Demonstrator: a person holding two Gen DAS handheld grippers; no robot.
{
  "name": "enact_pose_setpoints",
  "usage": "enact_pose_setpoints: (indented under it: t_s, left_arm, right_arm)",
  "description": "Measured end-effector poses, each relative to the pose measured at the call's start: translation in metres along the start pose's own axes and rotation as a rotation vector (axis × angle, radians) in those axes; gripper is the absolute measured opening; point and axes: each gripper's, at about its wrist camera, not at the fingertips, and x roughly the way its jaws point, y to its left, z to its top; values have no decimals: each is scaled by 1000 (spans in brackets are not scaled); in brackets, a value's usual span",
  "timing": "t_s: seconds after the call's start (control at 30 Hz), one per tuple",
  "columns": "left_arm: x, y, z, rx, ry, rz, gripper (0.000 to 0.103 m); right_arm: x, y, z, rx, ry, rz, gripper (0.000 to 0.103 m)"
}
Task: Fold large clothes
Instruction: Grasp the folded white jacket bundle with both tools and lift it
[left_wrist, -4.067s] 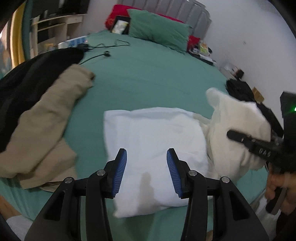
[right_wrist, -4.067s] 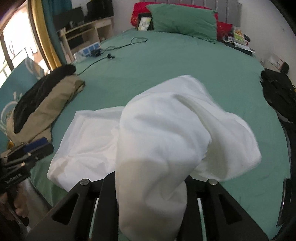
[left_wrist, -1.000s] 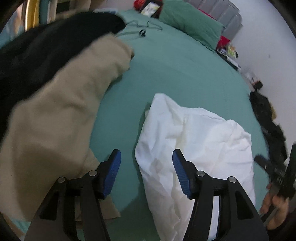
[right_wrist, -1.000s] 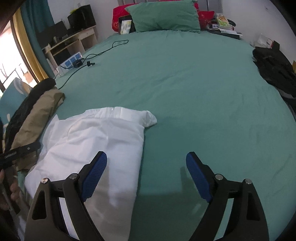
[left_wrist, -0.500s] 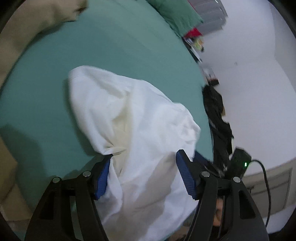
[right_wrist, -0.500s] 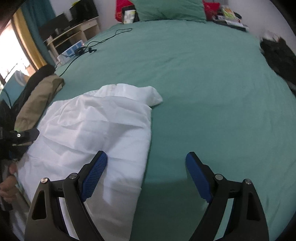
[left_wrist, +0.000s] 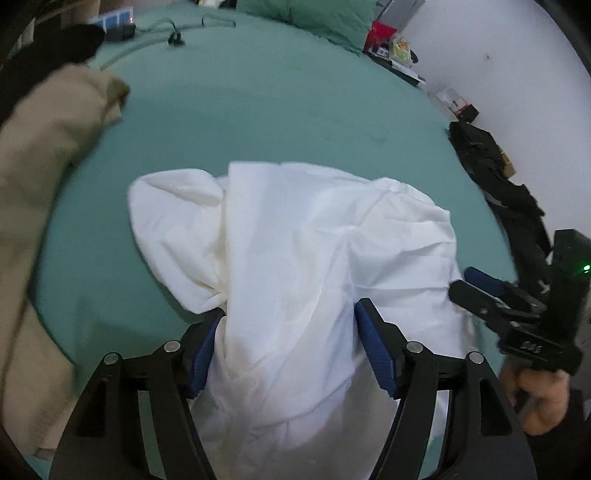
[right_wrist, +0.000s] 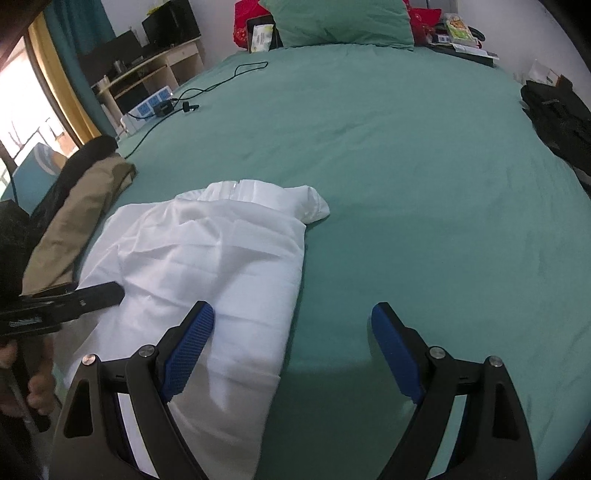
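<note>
On near-left bed (right_wrist: 406, 166): 1 white garment (right_wrist: 207, 258). Left gripper (left_wrist: 291, 339) jaws just widened, cloth between, grip unclear. Right gripper (right_wrist: 291, 347) apart, empty. Only right view shows desk (right_wrist: 155, 70).

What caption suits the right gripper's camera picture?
Open right gripper hovering over a folded white garment on a green bed.

We tilt both claws downward: our left claw (left_wrist: 290, 343), jaws just widening, straddles white cloth (left_wrist: 295, 258); our right claw (right_wrist: 291, 350) gapes wide, empty.
</note>
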Motion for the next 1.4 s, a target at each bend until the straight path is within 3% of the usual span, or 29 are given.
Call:
enact_pose_setpoints:
  t_s: [0.17,0.4,0.5,0.7,0.8,0.87,0.93,1.03,1.2,1.3,1.4]
  left_arm:
    - [-1,9,5,3,-16,6,72]
    - [0,17,6,-38,1,-83,72]
    - [5,7,4,-1,21,-103,72]
    - [15,9,5,-42,9,-145,72]
    - [15,3,3,30,-5,-90,62]
    - [13,5,3,18,-18,-85,53]
    - [11,11,3,-34,-29,-107,40]
    - [8,5,3,-8,-41,-83,32]
    - [4,-7,4,37,-55,-74,27]
    - [4,-6,3,12,-57,-79,27]
    - [3,-2,2,-21,-65,-75,26]
  right_arm:
    - [4,-1,0,17,10,41,86]
    - [18,-3,-7,50,30,106,86]
    - [21,-1,-10,46,9,110,87]
    - [25,2,-12,48,-19,140,89]
    - [25,2,-11,54,-22,162,88]
    - [26,4,-11,51,-17,182,78]
    - [27,9,-11,63,-4,229,57]
    - [28,24,-12,28,-11,212,57]
    - [31,21,-10,37,5,253,57]
    - [34,16,-9,67,13,288,61]
    - [33,26,-12,38,-6,260,66]
